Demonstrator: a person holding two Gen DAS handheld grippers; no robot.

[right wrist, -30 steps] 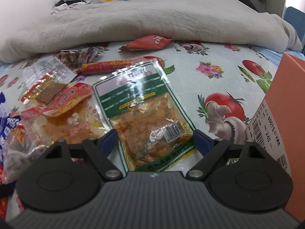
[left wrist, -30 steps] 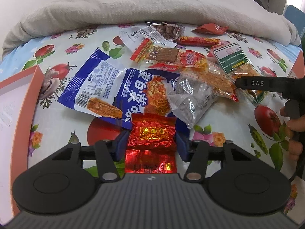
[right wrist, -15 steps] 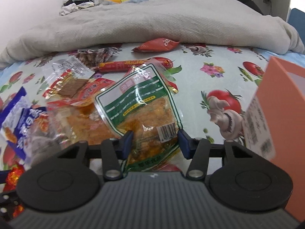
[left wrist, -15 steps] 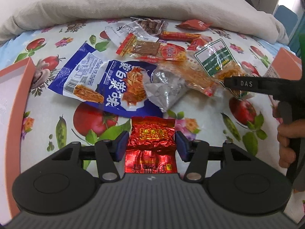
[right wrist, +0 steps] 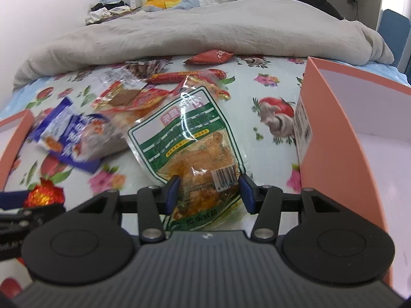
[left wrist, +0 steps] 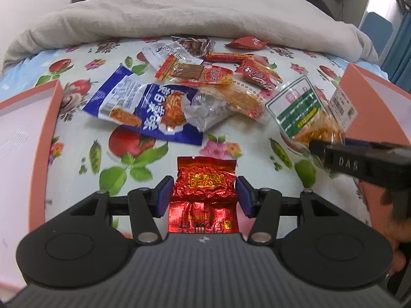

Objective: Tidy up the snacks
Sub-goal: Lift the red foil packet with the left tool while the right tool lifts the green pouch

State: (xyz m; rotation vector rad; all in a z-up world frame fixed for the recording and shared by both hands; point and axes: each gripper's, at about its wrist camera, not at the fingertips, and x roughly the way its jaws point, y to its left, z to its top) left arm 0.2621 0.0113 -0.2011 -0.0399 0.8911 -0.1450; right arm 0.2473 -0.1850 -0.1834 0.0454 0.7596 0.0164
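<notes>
On the bed [left wrist: 77, 133], most snacks [left wrist: 205, 87] lie unsorted; left hand-held gripper [left wrist: 204, 197] pinches a red packet [left wrist: 205, 179], right hand-held gripper [right wrist: 208, 194] a green pouch [right wrist: 190, 138], seemingly box-bound [right wrist: 331, 138].

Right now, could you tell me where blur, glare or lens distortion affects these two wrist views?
Left wrist view: fisheye bowing curves the orange box at the left edge, and the red foil packet glints brightly. Right wrist view: the blue snack bag is smeared by motion blur, while a white glare streak crosses the green-label pouch; the right tool itself looks sharp.
</notes>
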